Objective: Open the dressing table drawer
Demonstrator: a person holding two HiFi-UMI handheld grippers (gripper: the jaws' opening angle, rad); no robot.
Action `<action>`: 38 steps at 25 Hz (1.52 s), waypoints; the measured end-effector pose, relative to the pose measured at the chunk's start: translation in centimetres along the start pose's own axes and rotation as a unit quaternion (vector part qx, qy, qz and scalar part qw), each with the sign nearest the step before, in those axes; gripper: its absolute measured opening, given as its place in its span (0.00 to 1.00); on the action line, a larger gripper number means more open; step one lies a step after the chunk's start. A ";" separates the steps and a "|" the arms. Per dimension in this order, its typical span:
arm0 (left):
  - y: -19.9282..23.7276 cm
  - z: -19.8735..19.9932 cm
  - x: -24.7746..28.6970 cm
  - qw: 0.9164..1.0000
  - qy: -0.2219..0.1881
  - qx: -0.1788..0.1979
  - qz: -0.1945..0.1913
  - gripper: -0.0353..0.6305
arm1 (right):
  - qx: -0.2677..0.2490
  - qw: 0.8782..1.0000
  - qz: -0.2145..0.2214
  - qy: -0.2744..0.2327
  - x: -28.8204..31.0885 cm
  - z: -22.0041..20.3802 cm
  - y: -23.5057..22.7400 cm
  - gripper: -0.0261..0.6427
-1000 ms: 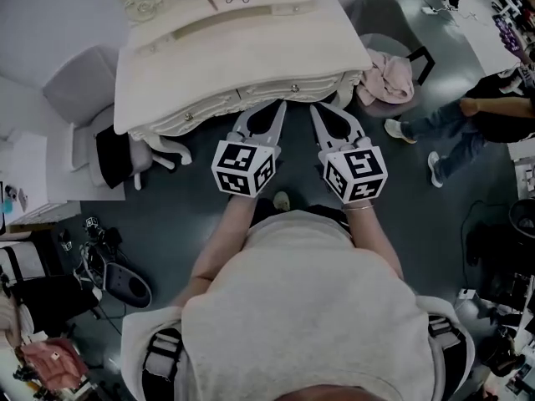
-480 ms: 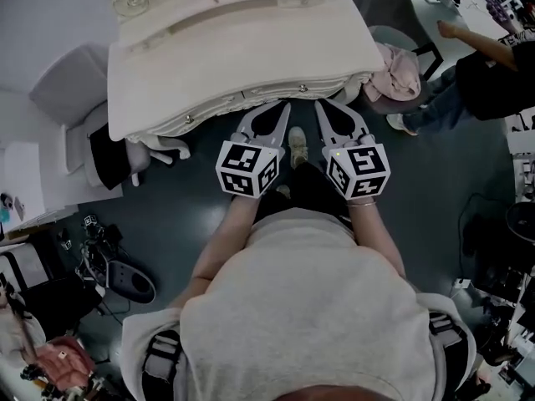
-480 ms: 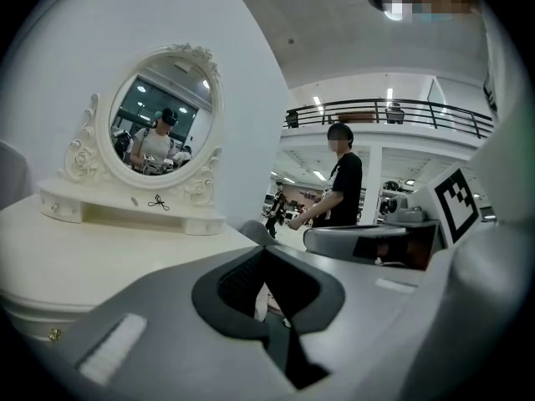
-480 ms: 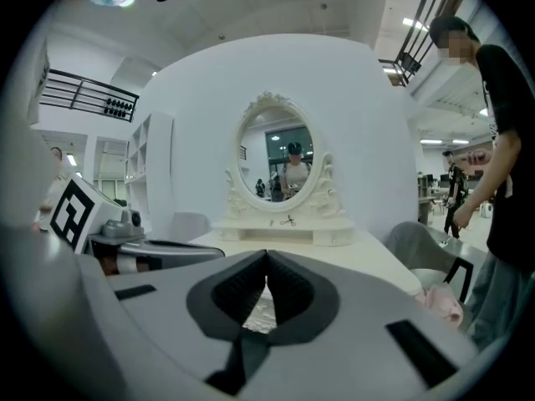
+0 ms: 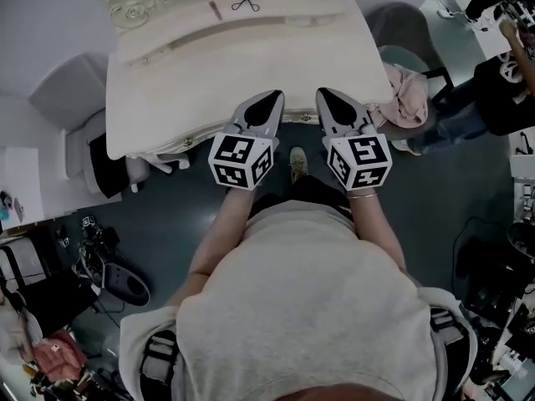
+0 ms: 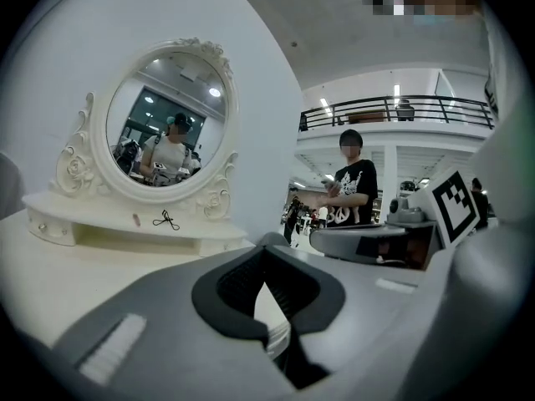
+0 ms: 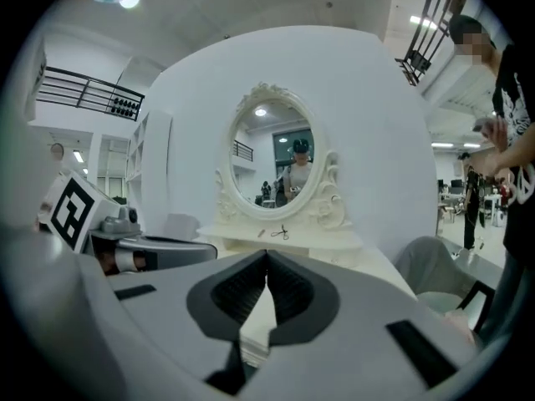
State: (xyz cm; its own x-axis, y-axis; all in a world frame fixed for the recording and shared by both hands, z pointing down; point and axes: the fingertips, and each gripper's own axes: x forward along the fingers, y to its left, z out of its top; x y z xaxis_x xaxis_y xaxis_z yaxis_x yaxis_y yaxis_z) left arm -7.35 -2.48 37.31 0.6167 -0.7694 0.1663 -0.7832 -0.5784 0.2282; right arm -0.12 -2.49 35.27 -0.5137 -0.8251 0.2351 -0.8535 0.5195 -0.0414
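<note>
The left gripper (image 5: 272, 95) has its grey jaws pressed together on nothing, and it hangs over the near edge of the cream-white carved dressing table (image 5: 251, 65), above knob level. The right gripper (image 5: 328, 93), just beside it, is likewise closed and empty.

The cream drawer (image 5: 299, 119) shows only as a thin carved strip under the desk's overhang between the two grippers, and it looks unopened. From this height, closed jaws would likely only bump the desk edge. They would have to drop and part first, and a small knob could slip out of a shallow grip. A pull from one side could skew the drawer, and it would come out toward the person's pale shoe (image 5: 297, 164).

The desk top is nearly bare. A small pinkish stick (image 5: 216, 9) and a black scissor-like eyelash curler (image 5: 244, 2) lie on the far shelf below the oval mirror (image 6: 163, 124).

A grey padded chair (image 5: 79, 90) stands left against the white wall. At right, a pink cloth (image 5: 405, 98) lies on a grey stool (image 5: 393, 23), with a person in black (image 5: 501, 90) beyond, all on the dark grey floor (image 5: 184, 199).
</note>
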 end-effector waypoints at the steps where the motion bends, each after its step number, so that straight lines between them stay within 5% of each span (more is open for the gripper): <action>1: 0.5 0.4 1.0 1.000 0.000 0.000 0.004 0.06 | -0.002 1.000 0.003 0.000 0.9 0.4 -0.9 0.05; 16: 5.1 3.1 14.7 0.999 -0.001 -0.015 0.042 0.06 | -0.010 0.999 0.049 0.009 11.1 3.0 -12.0 0.05; 38: 8.3 1.8 17.7 0.998 0.056 -0.018 0.024 0.06 | 0.035 0.998 0.027 0.047 15.0 1.1 -14.2 0.05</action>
State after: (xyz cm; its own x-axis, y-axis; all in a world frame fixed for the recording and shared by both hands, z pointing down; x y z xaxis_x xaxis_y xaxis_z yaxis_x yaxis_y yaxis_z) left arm -3.04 -21.39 40.46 0.5847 -0.7597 0.2845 -0.8102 -0.5296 0.2511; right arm 4.19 -22.53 38.29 -0.5505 -0.7705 0.3213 -0.8311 0.5422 -0.1237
